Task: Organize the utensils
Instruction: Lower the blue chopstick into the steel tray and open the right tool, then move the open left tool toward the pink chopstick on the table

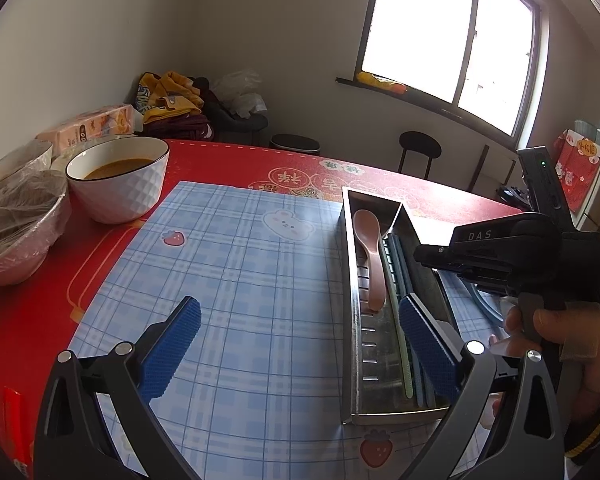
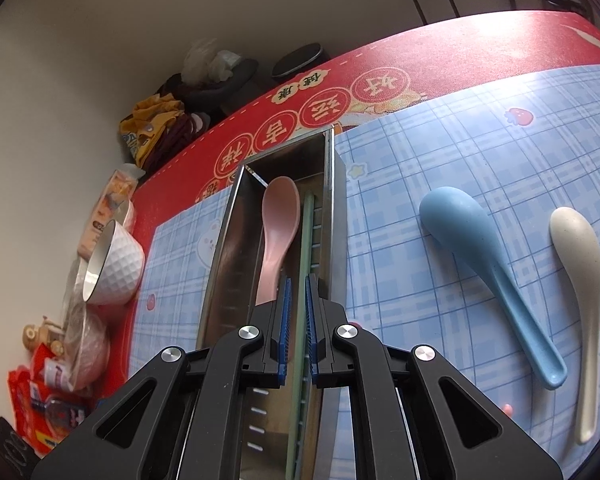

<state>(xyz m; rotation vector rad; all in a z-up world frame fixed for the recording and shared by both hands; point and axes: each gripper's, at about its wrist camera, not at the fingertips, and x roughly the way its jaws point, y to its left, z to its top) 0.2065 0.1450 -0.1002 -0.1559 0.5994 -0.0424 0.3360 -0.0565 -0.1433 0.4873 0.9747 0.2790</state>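
Bench (image 2: 480, 52) under red cloth and blue plaid mat, bearing long steel utensil tray (image 2: 336, 200) holding pink plastic spoon (image 2: 278, 224); right hand-held gripper (image 2: 296, 328) clenched on pale green chopstick (image 2: 307, 232) over tray's right side, best lowered parallel before release; left hand-held gripper (image 1: 300, 340) released; blue spoon (image 2: 488, 276) and cream spoon (image 2: 580, 280) waiting right.
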